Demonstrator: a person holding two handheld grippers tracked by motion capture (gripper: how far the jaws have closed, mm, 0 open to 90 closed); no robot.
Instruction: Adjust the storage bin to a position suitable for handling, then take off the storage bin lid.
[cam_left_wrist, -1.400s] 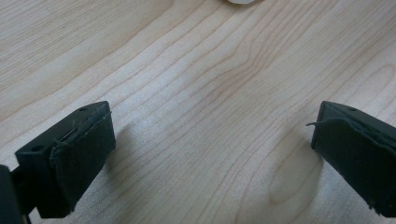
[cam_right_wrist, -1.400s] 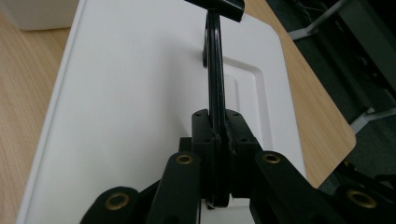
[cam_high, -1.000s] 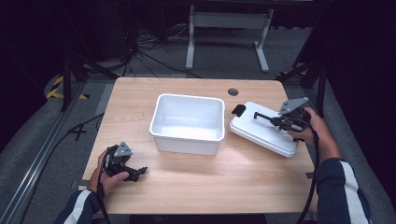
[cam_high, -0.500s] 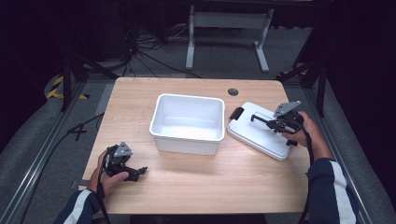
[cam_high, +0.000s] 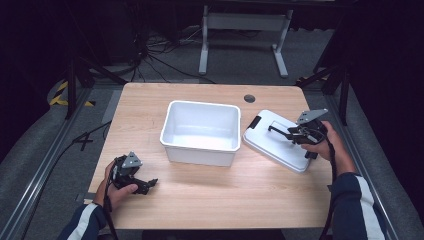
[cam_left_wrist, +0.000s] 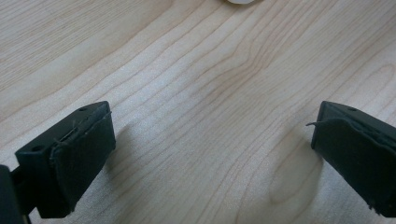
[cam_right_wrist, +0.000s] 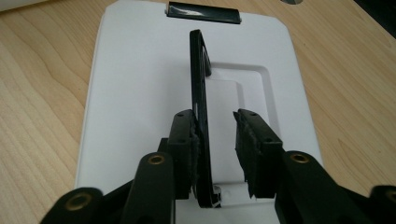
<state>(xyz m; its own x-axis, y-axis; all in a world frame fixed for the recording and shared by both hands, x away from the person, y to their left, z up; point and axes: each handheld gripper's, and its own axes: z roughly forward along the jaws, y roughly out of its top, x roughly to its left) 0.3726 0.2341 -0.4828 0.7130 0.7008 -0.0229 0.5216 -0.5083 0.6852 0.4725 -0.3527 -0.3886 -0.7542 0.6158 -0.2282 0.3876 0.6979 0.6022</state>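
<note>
Right of the bin (cam_high: 201, 131), the right tool (cam_right_wrist: 215, 140) has just been opening around the lid (cam_right_wrist: 140, 93) handle (cam_right_wrist: 198, 84), apparently releasing it, while the left tool (cam_left_wrist: 205, 149) rests spread on the desk (cam_left_wrist: 196, 70).

I can read no text, label, brand or number anywhere from here: the white lid (cam_high: 277, 142) and its black handle (cam_right_wrist: 200, 88) are unmarked, the white bin (cam_high: 201, 131) is plain, and the wooden table (cam_high: 225, 200) shows only grain; the nearest thing to a sign is yellow and black hazard striping (cam_high: 62, 95) on the floor
</note>
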